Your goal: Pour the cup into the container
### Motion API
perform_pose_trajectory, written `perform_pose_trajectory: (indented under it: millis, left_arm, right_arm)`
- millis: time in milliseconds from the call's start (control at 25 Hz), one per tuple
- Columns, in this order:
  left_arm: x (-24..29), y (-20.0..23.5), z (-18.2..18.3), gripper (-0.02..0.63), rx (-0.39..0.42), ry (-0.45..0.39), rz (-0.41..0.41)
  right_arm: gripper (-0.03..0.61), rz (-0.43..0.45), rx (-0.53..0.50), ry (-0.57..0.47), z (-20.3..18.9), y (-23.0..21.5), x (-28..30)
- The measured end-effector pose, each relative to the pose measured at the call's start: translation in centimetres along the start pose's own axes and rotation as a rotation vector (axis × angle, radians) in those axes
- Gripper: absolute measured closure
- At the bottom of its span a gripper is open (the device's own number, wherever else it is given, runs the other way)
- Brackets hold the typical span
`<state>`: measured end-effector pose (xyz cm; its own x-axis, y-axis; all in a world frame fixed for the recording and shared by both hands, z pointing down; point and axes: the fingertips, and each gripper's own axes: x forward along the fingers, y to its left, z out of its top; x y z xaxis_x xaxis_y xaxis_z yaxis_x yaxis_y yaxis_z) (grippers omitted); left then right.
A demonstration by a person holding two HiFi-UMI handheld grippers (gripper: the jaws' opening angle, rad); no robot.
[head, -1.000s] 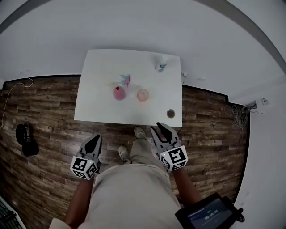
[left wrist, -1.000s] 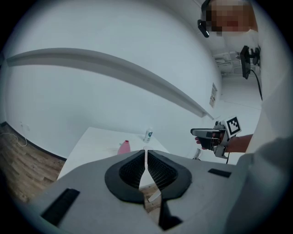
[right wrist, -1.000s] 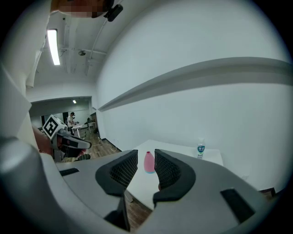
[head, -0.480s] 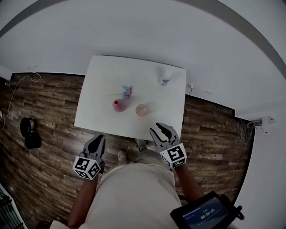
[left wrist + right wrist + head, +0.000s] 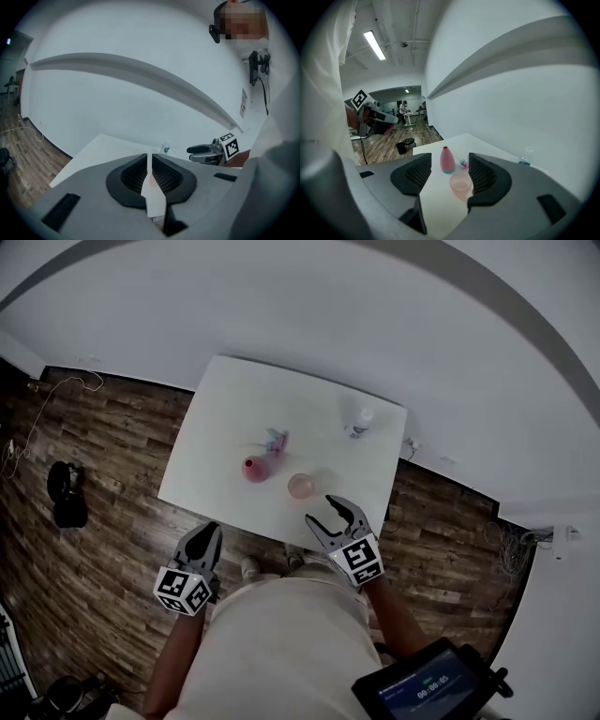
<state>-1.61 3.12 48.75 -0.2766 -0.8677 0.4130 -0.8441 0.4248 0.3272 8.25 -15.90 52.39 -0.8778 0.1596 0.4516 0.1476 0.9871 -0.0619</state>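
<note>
Step in hand: approach to the cup; nothing is lifted and pouring has not yet begun.
Cup: translucent pink cup (image 5: 300,486), upright on the white worktop (image 5: 225,404), close to the near edge. I cannot tell how full it is.
Container: pink narrow-necked container (image 5: 253,468), upright, just left of the cup and apart from it.
Right hand-held gripper (image 5: 323,512): at the near edge of the worktop, aimed at the cup. Its jaws are opening, roughly half spread. The cup shows ahead in the gap, but no pad touches it.
Left hand-held gripper (image 5: 207,532): near left, over the floor, short of the worktop. Its jaws are pressed together with nothing between them.
Other items: clear bottle with a blue label (image 5: 359,421) at the far right; small blue-and-pink object (image 5: 275,440) just beyond the container. Both are clear of the likely path.
Next move (judgement): spread the right jaws wider than the cup, bring them around its wall, close gently, then lift level.
Caution (judgement): the container's neck is narrow, so the pour will need the cup's lip right over the opening; the left hand-held gripper may have to steady the container.
</note>
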Motion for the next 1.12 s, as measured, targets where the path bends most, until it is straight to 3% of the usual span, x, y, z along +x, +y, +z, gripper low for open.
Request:
perform_pose_trajectory:
  millis: [480,840,1120]
  left_arm:
    - [-1.9,-0.8,-0.3,0.555,-0.066,-0.072,0.080]
    - [-2.9,-1.4,0.2,0.551,0.004,-0.055,0.109]
    - [-1.3,0.1,-0.2,0.551,-0.090,-0.054,0.081]
  right_arm:
    - [0.316,0.101,-0.095,0.086,-3.1,0.5,2.0]
    - [0.299,0.134,-0.128,0.116,-2.9,1.4,3.3]
    - [0.299,0.121,-0.077,0.094,-2.1,0.0,4.5]
